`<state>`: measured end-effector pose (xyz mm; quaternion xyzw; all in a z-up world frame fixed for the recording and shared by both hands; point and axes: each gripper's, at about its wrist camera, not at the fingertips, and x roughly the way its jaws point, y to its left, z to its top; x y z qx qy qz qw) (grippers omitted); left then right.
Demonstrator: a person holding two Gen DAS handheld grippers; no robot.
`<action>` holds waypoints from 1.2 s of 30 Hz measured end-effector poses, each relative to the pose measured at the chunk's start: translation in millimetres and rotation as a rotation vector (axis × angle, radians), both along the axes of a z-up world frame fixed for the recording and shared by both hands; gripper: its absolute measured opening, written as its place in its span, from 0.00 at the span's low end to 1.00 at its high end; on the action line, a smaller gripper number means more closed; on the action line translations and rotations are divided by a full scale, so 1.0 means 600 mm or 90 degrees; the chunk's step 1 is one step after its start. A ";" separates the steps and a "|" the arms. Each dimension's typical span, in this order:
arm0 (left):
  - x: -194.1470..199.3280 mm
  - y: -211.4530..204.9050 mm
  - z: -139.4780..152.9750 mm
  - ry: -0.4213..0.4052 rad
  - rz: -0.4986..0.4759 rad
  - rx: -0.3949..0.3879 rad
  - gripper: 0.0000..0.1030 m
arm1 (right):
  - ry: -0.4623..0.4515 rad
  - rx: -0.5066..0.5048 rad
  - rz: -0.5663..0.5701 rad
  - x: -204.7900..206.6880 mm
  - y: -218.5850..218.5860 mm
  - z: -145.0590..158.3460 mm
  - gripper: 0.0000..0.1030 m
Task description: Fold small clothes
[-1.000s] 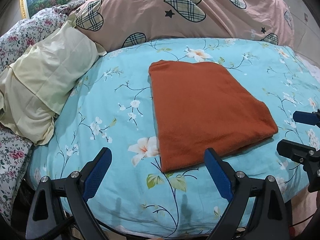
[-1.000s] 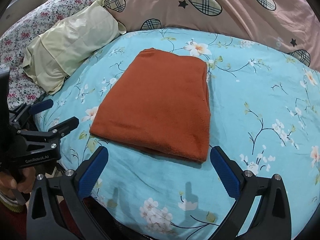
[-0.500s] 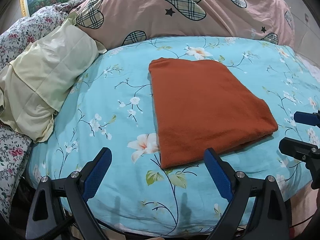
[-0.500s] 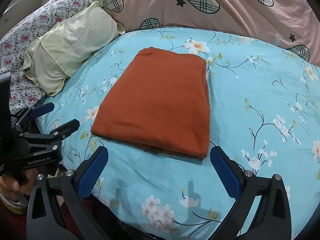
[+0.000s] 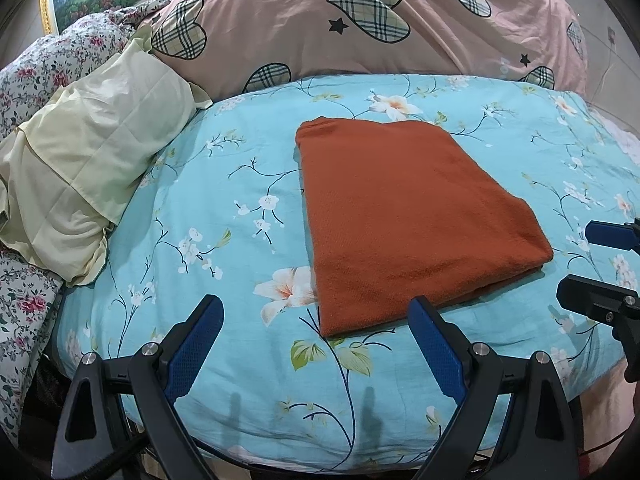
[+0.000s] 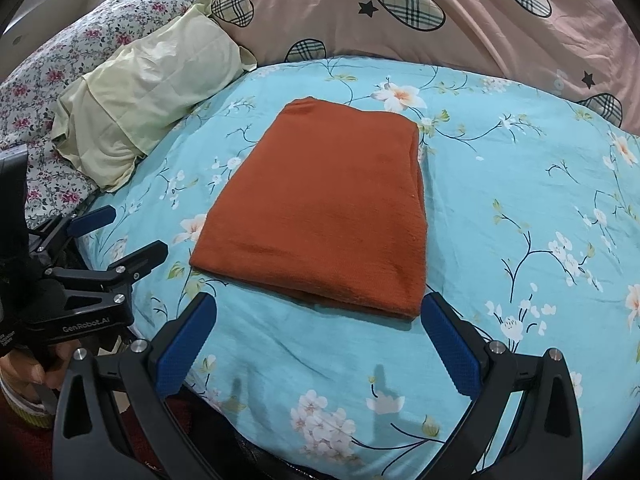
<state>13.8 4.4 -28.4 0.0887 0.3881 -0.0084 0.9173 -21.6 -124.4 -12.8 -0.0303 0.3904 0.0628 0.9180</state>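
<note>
Left wrist view showed the left gripper (image 5: 314, 326) with its blue-padded jaws spread wide and holding nothing, poised over the near edge of the bed. Right wrist view showed the right gripper (image 6: 318, 322) equally wide and empty, its jaws framing the near corner of the folded orange cloth (image 6: 324, 216) without touching it. That cloth (image 5: 408, 216) lay flat as a neat rectangle in the middle of the turquoise floral bedsheet (image 5: 224, 184). Beyond it sat a pale yellow pillow (image 5: 80, 160) to the left and a pink quilt (image 5: 320, 20) with plaid hearts behind
</note>
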 end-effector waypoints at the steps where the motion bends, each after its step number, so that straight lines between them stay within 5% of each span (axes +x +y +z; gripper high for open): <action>1: 0.000 0.000 0.000 0.000 0.000 0.000 0.91 | 0.000 0.000 0.000 0.000 0.000 0.000 0.99; 36: 0.048 0.000 0.012 -0.002 -0.016 -0.002 0.91 | 0.011 -0.008 0.021 0.059 0.001 0.011 0.99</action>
